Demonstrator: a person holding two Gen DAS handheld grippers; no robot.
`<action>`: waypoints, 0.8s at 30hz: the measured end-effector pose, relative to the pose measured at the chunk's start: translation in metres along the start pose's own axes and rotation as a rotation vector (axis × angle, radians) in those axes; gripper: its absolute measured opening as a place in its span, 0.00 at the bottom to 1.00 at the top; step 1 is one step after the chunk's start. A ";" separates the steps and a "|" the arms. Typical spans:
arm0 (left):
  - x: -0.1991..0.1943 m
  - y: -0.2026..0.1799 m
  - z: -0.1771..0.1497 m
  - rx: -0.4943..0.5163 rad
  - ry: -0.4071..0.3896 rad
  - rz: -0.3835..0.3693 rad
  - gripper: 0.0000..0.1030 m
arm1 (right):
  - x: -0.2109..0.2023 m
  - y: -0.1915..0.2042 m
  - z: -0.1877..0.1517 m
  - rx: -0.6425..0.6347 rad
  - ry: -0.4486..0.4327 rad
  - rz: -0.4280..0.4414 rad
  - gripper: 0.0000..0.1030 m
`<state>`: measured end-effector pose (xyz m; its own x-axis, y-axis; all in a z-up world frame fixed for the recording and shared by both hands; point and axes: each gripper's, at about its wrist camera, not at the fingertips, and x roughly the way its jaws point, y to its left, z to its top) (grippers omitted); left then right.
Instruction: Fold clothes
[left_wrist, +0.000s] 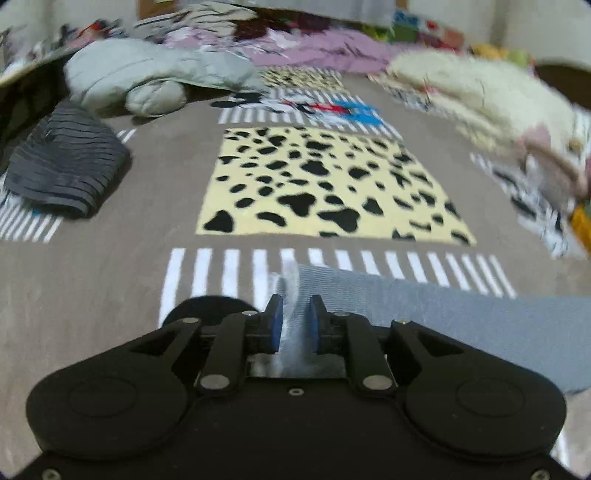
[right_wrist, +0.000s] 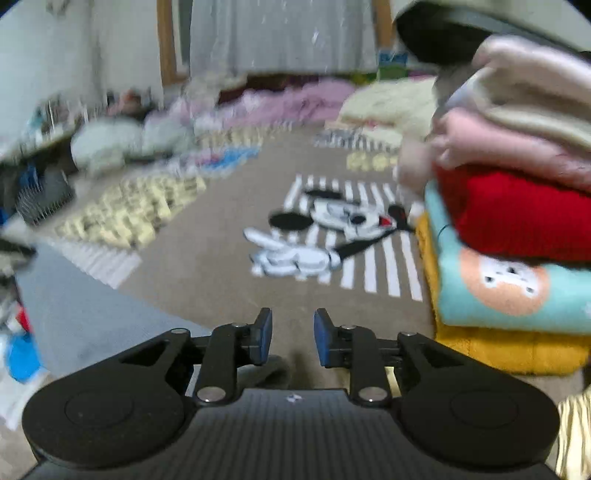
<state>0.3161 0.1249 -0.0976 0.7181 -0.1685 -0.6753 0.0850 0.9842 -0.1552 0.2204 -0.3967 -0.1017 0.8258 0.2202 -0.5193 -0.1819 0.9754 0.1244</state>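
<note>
Brown patterned bedding (left_wrist: 147, 266) is lying under a grey garment (left_wrist: 461, 321), just below its spotted yellow patch (left_wrist: 325, 184). Left tool (left_wrist: 295, 321) is pinching the garment's edge; right tool (right_wrist: 293, 334) is hovering narrowly parted, gripping nothing

left claw (left_wrist: 296, 319) pinching fabric, right claw (right_wrist: 293, 338) parted, empty

Surface: brown cartoon-print blanket (left_wrist: 155, 206) with white stripes (one yellow black-spotted panel)
Near edge: flat grey-blue ribbed garment (left_wrist: 461, 317)
Left: folded dark striped cloth (left_wrist: 66, 166)
Right: stack of folded fleecy clothes (right_wrist: 517, 236)
</note>
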 end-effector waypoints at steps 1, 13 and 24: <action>-0.004 0.008 -0.002 -0.046 -0.012 -0.011 0.14 | -0.007 0.007 -0.004 -0.006 -0.021 0.029 0.29; -0.011 0.024 -0.021 -0.272 -0.028 -0.107 0.28 | -0.004 0.031 -0.041 -0.003 -0.047 0.025 0.42; -0.046 -0.112 -0.036 0.159 -0.208 -0.004 0.20 | -0.012 0.048 -0.061 -0.030 -0.138 -0.006 0.34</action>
<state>0.2493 0.0202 -0.0749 0.8425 -0.1737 -0.5099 0.1839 0.9825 -0.0308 0.1693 -0.3516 -0.1415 0.8922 0.2129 -0.3983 -0.1908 0.9770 0.0948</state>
